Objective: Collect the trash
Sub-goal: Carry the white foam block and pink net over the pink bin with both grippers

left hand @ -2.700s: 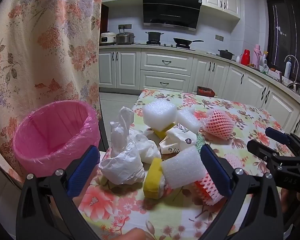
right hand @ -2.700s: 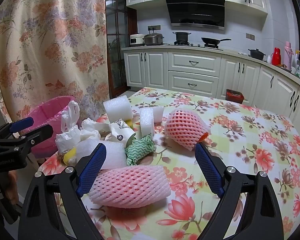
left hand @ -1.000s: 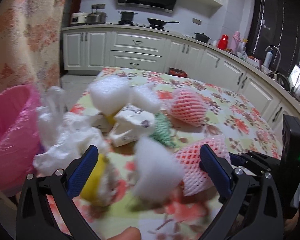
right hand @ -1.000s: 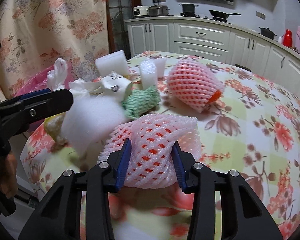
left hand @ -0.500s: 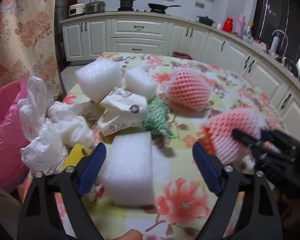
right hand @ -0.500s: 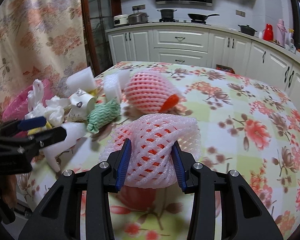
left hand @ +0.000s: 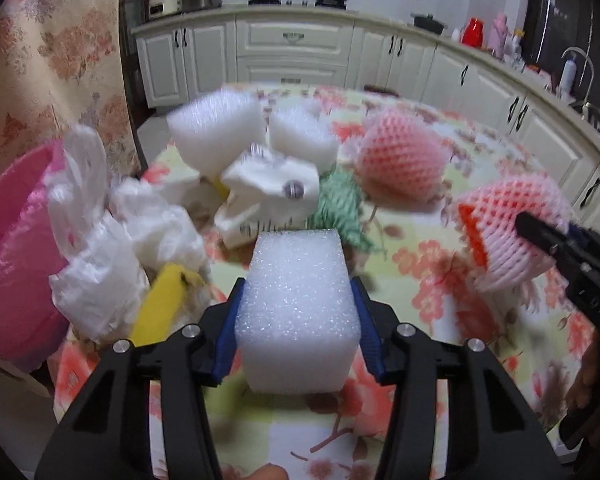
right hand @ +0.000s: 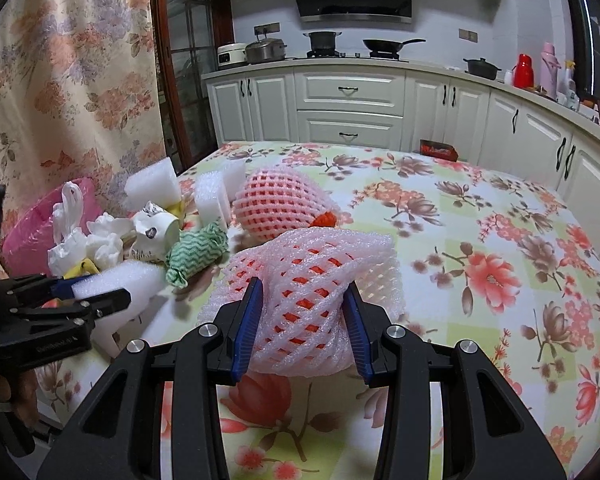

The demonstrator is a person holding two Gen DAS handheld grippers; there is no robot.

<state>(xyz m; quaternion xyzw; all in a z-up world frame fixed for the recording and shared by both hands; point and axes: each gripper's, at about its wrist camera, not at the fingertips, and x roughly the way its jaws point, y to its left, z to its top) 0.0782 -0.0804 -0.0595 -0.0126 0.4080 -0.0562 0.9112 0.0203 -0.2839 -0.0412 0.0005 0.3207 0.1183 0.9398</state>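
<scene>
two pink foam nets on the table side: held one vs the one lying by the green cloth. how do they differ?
The held foam net is pinched between the right tongs and squashed at the waist; the lying foam net is untouched and plump. The held one is paler pink, the lying one deeper. Both are mesh sleeves with orange showing inside.

Our left gripper (left hand: 298, 322), wide open before, is now closing on the white foam block (left hand: 298, 312); pads touch its sides.
</scene>
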